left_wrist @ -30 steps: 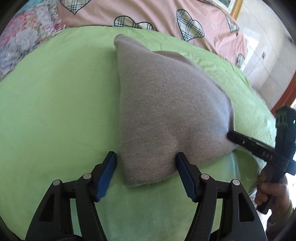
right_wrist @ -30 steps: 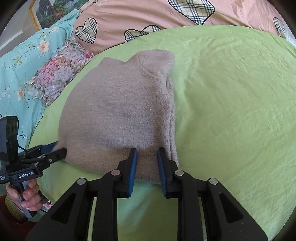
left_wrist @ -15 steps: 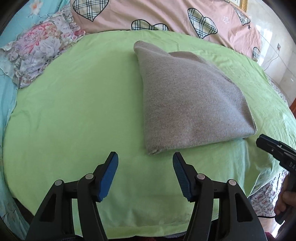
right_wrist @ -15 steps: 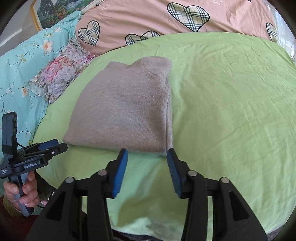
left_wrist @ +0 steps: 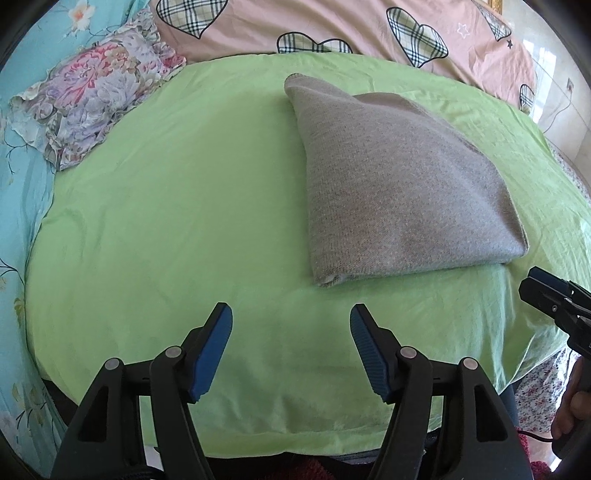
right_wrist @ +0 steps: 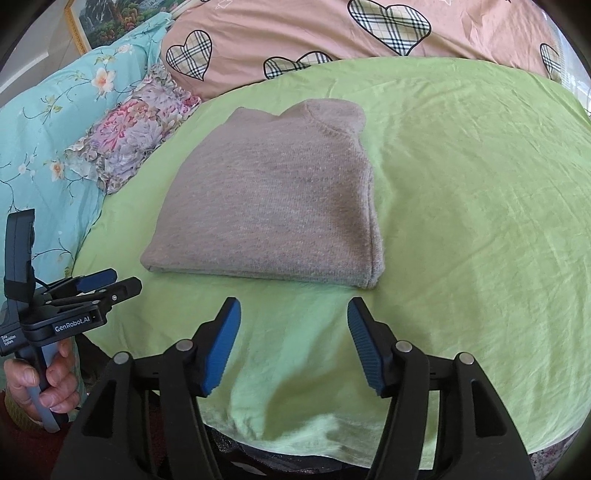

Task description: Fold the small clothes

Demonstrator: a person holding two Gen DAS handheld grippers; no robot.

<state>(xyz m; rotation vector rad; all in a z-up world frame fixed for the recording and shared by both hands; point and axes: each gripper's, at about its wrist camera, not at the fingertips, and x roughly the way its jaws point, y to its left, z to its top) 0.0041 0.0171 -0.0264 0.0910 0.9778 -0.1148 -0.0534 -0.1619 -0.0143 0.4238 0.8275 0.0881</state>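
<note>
Garment: a folded grey-beige knitted sweater [left_wrist: 402, 184] lies flat on the light green bedsheet [left_wrist: 166, 221], neckline toward the pillows.
Left gripper [left_wrist: 291, 347]: black tongs with blue pads, jaws opening, nothing between them, held just short of the sweater's near edge.
Right gripper [right_wrist: 293, 343]: jaws opening, empty, near the sweater's near right corner, not touching it.
Hands: a hand [right_wrist: 40, 380] grips the left tool's handle at the bed's edge.
Bedding: a pink quilt with plaid hearts [right_wrist: 295, 33], a floral frilled pillow [right_wrist: 133, 129] and a turquoise flowered cover [right_wrist: 37, 122] behind.
</note>
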